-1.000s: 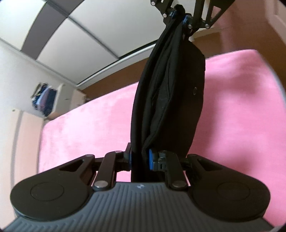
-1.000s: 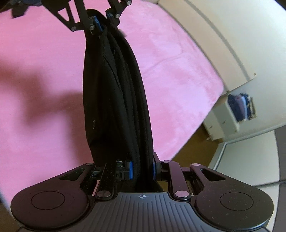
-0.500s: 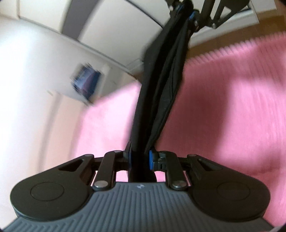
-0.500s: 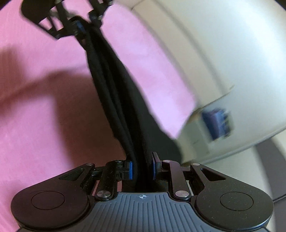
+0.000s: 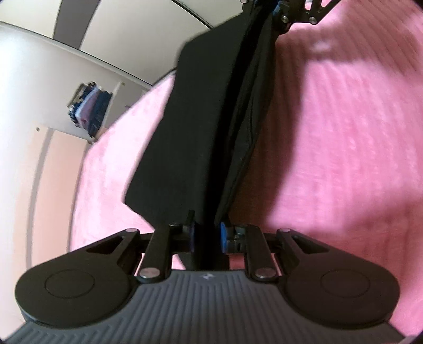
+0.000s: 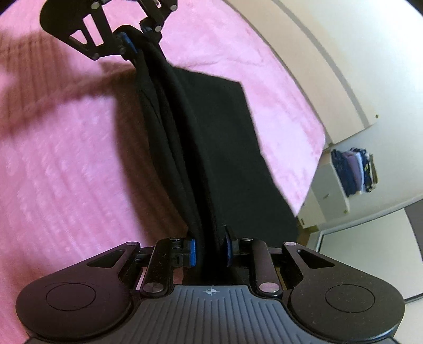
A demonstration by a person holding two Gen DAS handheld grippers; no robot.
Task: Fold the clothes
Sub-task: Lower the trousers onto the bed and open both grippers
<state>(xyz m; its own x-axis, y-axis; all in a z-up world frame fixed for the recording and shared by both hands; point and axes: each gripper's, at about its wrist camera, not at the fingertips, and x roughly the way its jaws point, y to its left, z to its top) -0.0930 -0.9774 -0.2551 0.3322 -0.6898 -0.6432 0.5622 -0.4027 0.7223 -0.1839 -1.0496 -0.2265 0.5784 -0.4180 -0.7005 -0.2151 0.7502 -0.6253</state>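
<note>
Black garment (image 5: pixel 201 127) is strung out between the two grippers, pretty low over a pink fuzzy blanket (image 5: pixel 343 148) that covers the whole surface underneath. One flap of it spreads out flat toward the blanket's edge, and the rest bunches into a thick folded ridge running straight from one gripper to the other. Can't really tell what kind of clothing it is, just dark fabric with a seam along one fold.

Left gripper (image 5: pixel 207 235) has its blue pads squeezed in on one end of the cloth, jaws only a little apart with the fabric filling the gap. Right gripper (image 6: pixel 210 250) is doing the same thing on the other end, narrow gap, cloth pinched between the blue pads. Each one shows up at the top of the other's view, so they're facing each other along the garment: right gripper (image 5: pixel 277 10) from the left wrist view, left gripper (image 6: pixel 134 42) from the right wrist view.

Container-wise, the only thing is a white open shelf unit (image 6: pixel 333 190) sitting just past the blanket's edge, against a pale wall. It holds a stack of folded clothes (image 6: pixel 353 170), mostly dark blue with something lilac in the middle. Same clothes stack (image 5: pixel 88 108) shows in the left wrist view too, a bit blurry. The garment casts a dark shadow on the blanket beside it.
</note>
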